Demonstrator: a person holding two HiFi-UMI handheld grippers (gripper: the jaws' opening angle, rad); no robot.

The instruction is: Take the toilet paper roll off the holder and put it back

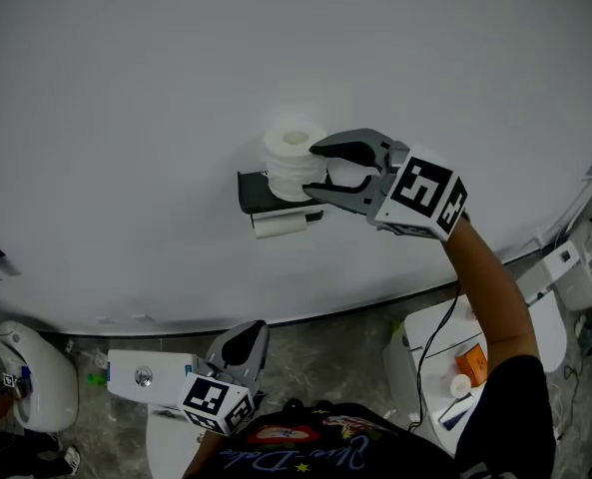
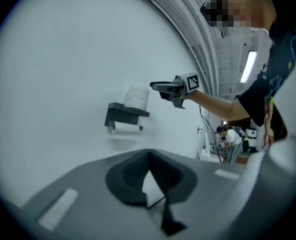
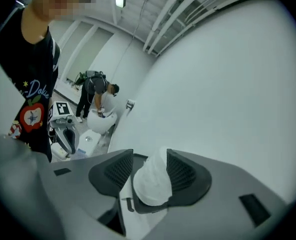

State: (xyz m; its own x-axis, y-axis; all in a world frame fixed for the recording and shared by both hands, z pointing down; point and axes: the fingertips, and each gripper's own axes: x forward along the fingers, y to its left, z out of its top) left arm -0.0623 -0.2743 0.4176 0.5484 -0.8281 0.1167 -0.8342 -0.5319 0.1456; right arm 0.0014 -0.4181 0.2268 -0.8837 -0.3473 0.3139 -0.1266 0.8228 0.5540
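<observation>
1. Head view: the toilet paper roll (image 1: 291, 153) stands on end on top of the black holder (image 1: 256, 193), which is fixed to the white wall (image 1: 126, 118). Its long axis is upright and the hollow core faces up.
2. Head view: the right tool (image 1: 308, 171) comes in from the right, jaws wide, one on either side of the roll. A white cylinder (image 1: 279, 226) hangs under the holder. Plain wall surrounds the holder, and the wall's lower edge meets the floor (image 1: 325, 352) well below.
3. Head view: the left tool (image 1: 254, 332) sits low, well apart from the holder.
4. Left gripper view: the left tool's (image 2: 148, 156) jaws meet at the tips with nothing between them. The roll (image 2: 137, 98) stands upright ahead, with the right tool (image 2: 155, 86) just beside it.
5. Right gripper view: the roll (image 3: 151, 181) stands between the wide jaws, close against the right pad, with a gap at the left pad. Whether it touches the right pad cannot be told.
</observation>
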